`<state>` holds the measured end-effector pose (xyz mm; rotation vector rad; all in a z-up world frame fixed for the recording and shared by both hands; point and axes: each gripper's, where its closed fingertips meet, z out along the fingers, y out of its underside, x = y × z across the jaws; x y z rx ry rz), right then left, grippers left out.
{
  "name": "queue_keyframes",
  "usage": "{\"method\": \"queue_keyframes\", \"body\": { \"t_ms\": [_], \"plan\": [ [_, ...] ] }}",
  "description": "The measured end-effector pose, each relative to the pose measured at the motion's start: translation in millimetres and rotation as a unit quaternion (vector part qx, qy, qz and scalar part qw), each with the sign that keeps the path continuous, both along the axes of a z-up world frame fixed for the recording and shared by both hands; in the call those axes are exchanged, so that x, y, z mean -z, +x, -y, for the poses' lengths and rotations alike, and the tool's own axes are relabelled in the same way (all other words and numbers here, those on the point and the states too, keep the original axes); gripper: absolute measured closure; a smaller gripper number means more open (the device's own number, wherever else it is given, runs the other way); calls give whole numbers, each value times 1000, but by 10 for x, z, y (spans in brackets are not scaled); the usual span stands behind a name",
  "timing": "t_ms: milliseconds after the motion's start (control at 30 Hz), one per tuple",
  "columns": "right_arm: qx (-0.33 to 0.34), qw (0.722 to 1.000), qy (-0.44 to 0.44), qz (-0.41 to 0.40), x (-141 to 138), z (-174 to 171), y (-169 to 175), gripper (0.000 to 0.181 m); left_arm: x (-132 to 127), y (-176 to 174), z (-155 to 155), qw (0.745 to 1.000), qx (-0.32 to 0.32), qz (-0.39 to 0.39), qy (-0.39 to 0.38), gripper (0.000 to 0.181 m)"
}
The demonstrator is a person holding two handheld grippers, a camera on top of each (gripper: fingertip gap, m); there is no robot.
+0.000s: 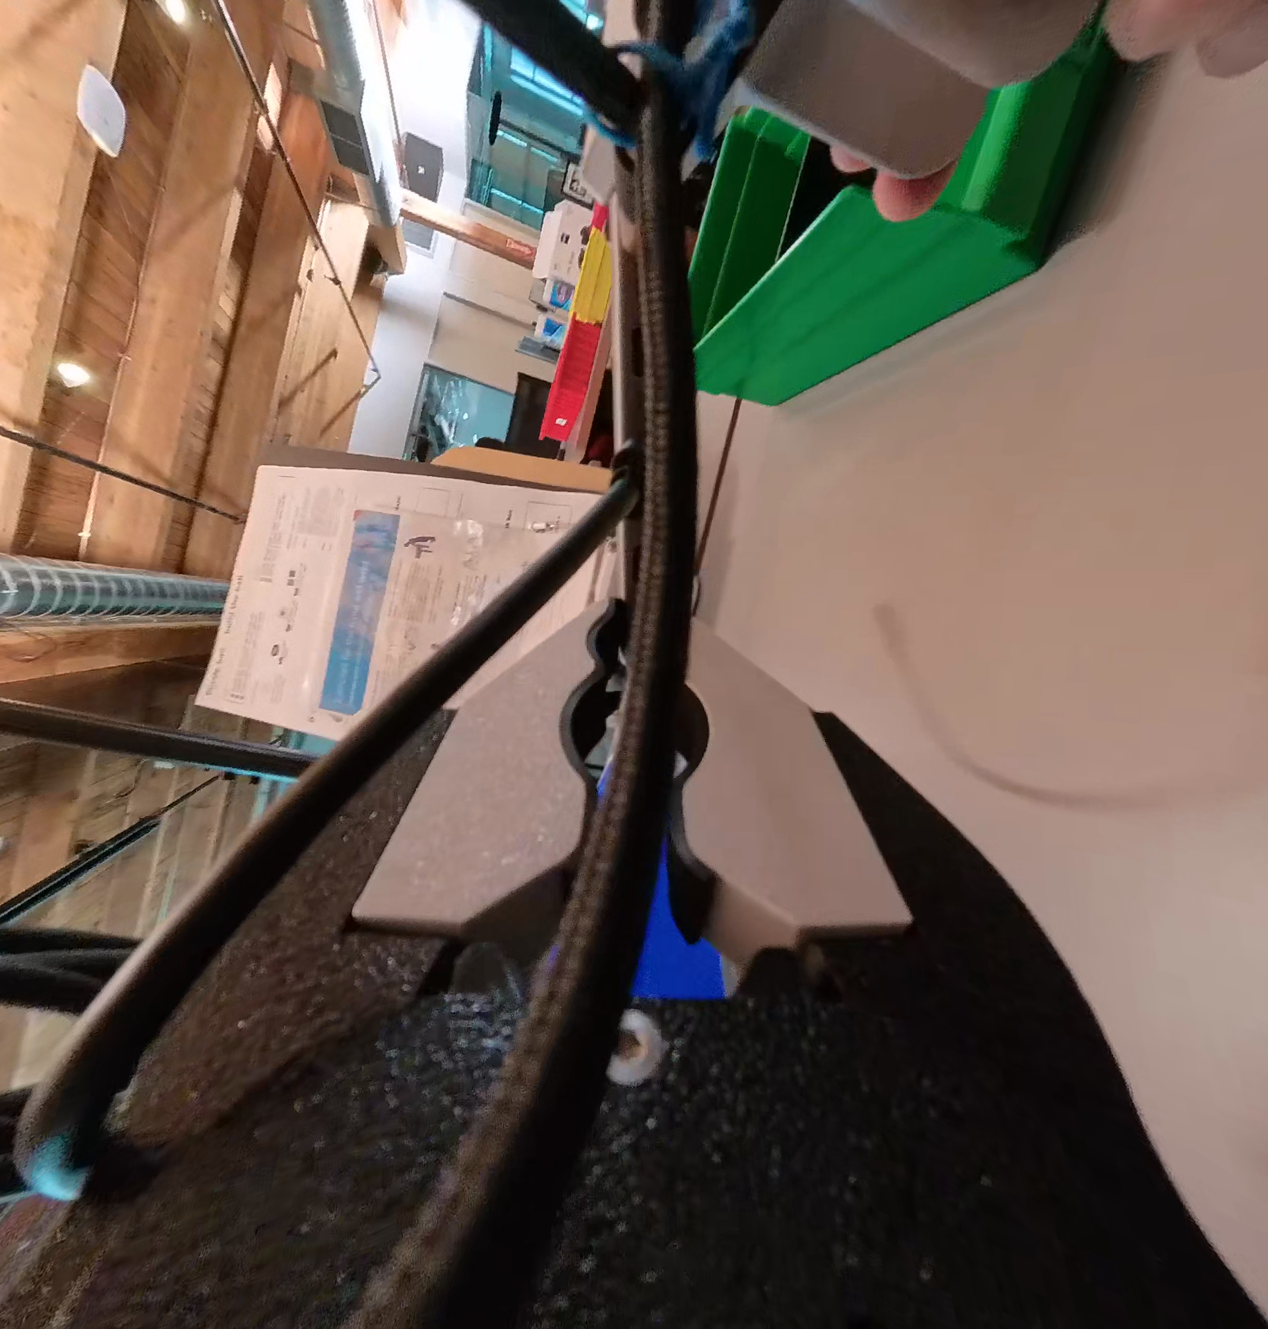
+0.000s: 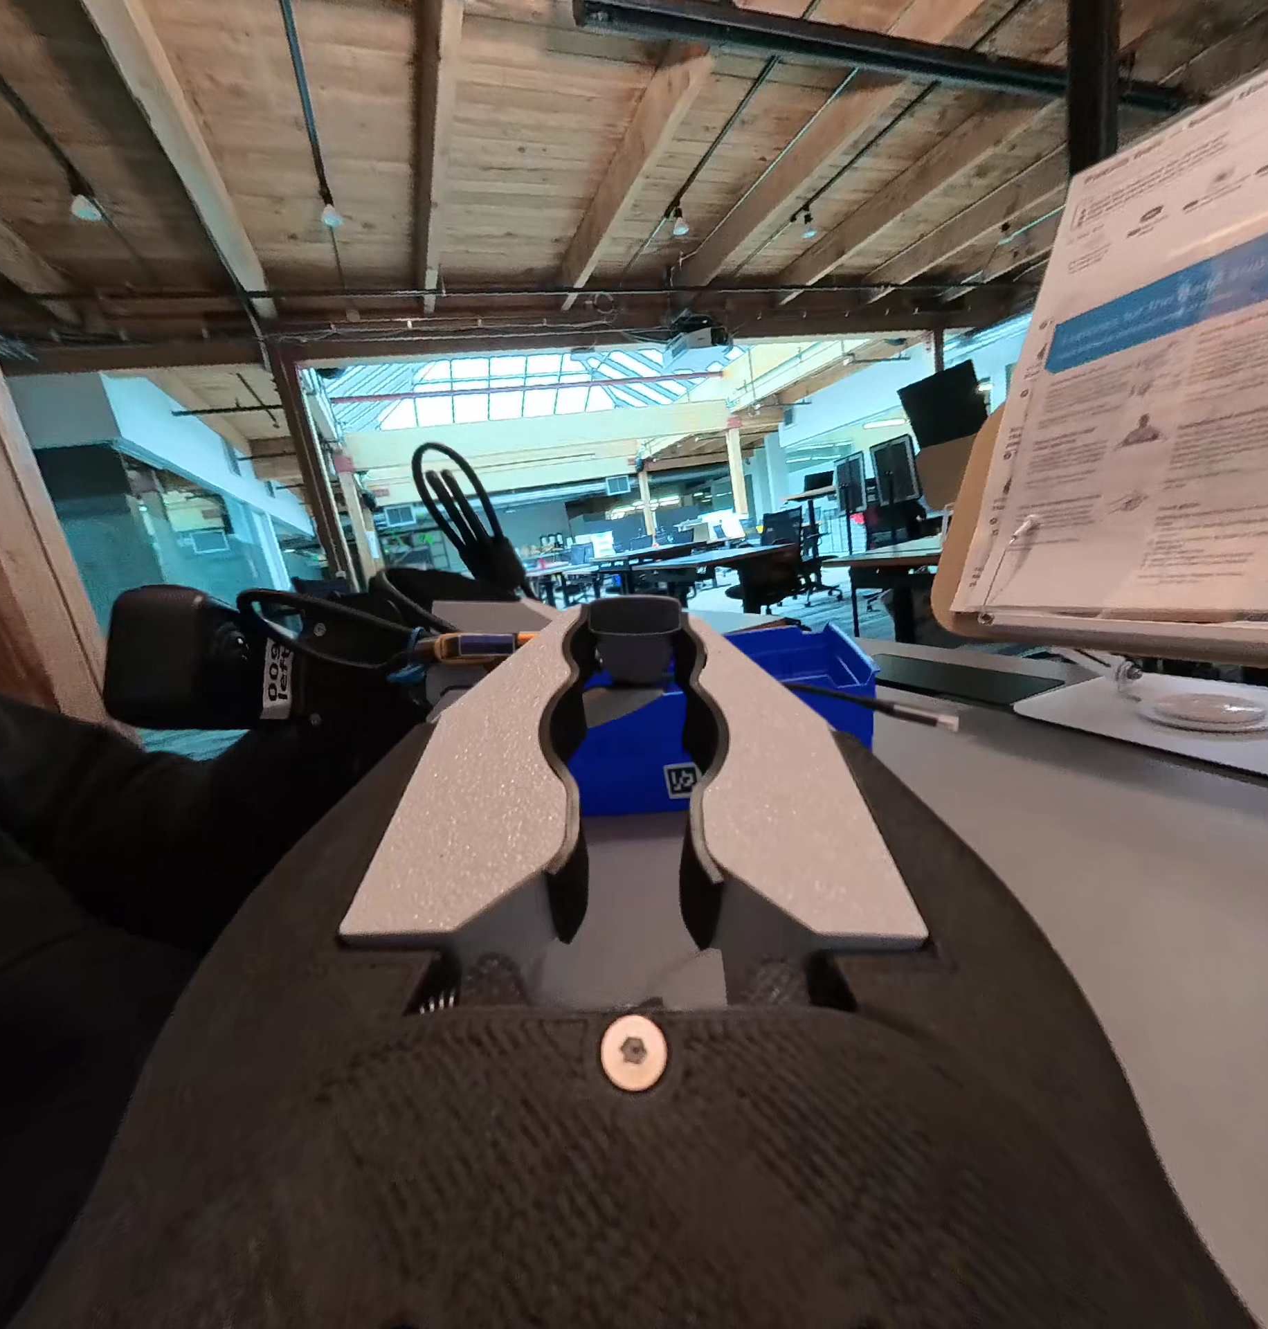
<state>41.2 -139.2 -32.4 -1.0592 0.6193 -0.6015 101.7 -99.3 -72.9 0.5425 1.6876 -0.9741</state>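
Note:
In the left wrist view, which is turned on its side, my left gripper [image 1: 653, 636] is shut on a black braided cable [image 1: 660, 431]. The cable runs lengthwise between the grey fingers toward a blue string knot [image 1: 689, 79]. A thinner black cord [image 1: 430, 654] branches off to the left. My right gripper [image 2: 632, 633] is closed around a small dark grey piece [image 2: 631, 622] at its fingertips. A blue bin [image 2: 782, 690] stands just behind it. The left gripper's black body [image 2: 185, 661] with looped cables sits to the left.
A green bin [image 1: 868, 288] stands on the white table [image 1: 1048, 575], with a hand [image 1: 904, 194] beside it. A printed sheet on a board [image 2: 1156, 395] stands at the right. A thin black probe [image 2: 904, 712] and a round white disc [image 2: 1206, 712] lie on the table. A dark sleeve [image 2: 77, 827] fills the left. Left tips to right tips: about 9 cm.

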Motion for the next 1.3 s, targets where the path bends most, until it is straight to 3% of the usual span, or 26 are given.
{"method": "queue_keyframes", "body": {
  "t_ms": [67, 167, 267, 367, 433, 500, 533, 600, 667, 733, 833, 1033, 1100, 1167, 1300],
  "plan": [
    [16, 1000, 12, 5, -73, 44, -4, 161, 46, -54, 37, 999, 21, -35, 3, 170],
    [55, 998, 27, 23, -233, 200, -44, 160, 153, -237, 75, 993, 82, -86, 18, 144],
    [91, 995, 8, 35, -333, 348, -109, 159, 377, -559, -1, 975, 167, -123, 75, 141],
    [92, 995, -11, 44, -402, 405, -196, 160, 793, -940, -304, 928, 250, -201, 189, 141],
    [95, 994, -31, 49, -402, 406, -226, 159, 997, -1204, -661, 866, 296, -303, 264, 147],
    [81, 995, -39, 52, -383, 363, -248, 159, 925, -1416, -974, 800, 343, -403, 284, 152],
    [67, 996, -33, 54, -382, 332, -258, 160, 786, -1418, -1004, 791, 361, -426, 251, 151],
    [41, 998, 2, 57, -407, 290, -260, 160, 381, -1193, -801, 820, 367, -426, 105, 149],
    [5, 997, 48, 65, -456, 237, -275, 160, 31, -817, -551, 848, 318, -421, -51, 146],
    [-18, 994, 80, 66, -477, 190, -266, 160, -73, -636, -365, 837, 288, -447, -131, 139],
    [-43, 991, 104, 67, -501, 103, -264, 160, -23, -776, -106, 796, 312, -489, -173, 129],
    [-87, 986, 126, 62, -501, -82, -251, 160, 159, -854, 277, 824, 288, -447, -197, 127],
    [-102, 986, 117, 57, -455, -153, -242, 160, 111, -843, 306, 815, 292, -453, -213, 135],
    [-101, 986, 121, 60, -428, -147, -227, 160, 55, -893, 291, 799, 315, -465, -216, 159],
    [-87, 990, 106, 43, -321, -20, -173, 161, 62, -766, 242, 796, 292, -484, -215, 161]
  ]
}}
